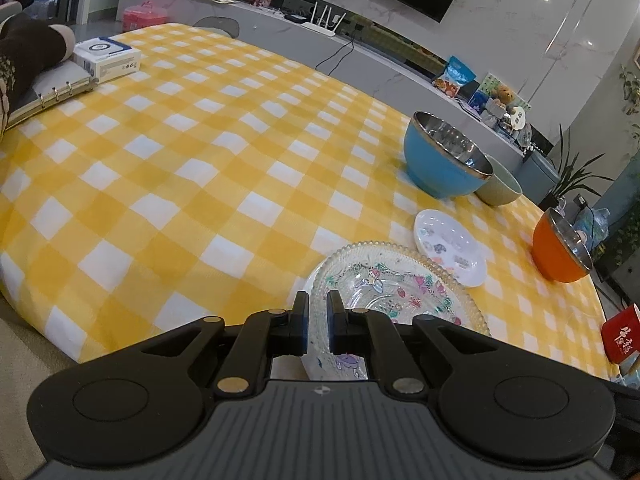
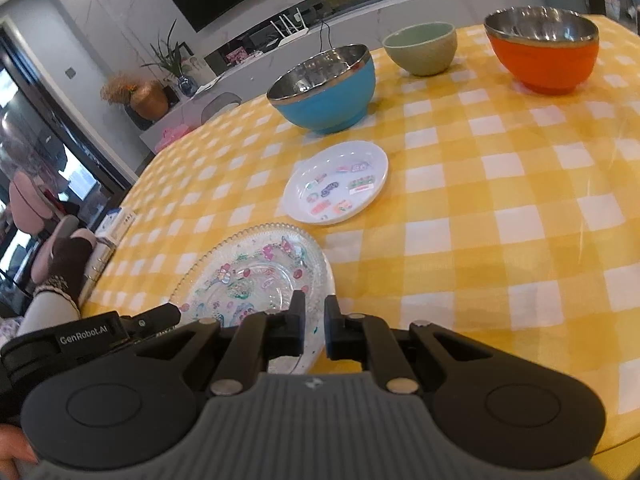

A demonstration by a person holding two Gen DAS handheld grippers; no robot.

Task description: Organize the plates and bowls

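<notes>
A clear glass plate (image 1: 400,288) with a beaded rim and painted flowers is at the table's near edge. My left gripper (image 1: 318,308) is shut on its near rim. My right gripper (image 2: 316,312) is shut on the rim of the same glass plate (image 2: 256,276), and the left gripper's finger (image 2: 172,312) shows at the plate's left side. Just beyond lies a small white plate (image 1: 450,246) (image 2: 338,182) with stickers. Farther back stand a blue bowl (image 1: 436,164) (image 2: 328,92), a green bowl (image 1: 502,186) (image 2: 422,50) and an orange bowl (image 1: 556,248) (image 2: 548,60), all upright.
The yellow checked tablecloth (image 1: 180,184) covers the round table. A ring binder (image 1: 52,94) and a white box (image 1: 108,58) lie at the far left under a person's sleeve (image 1: 28,48). A red box (image 1: 622,336) sits at the right edge.
</notes>
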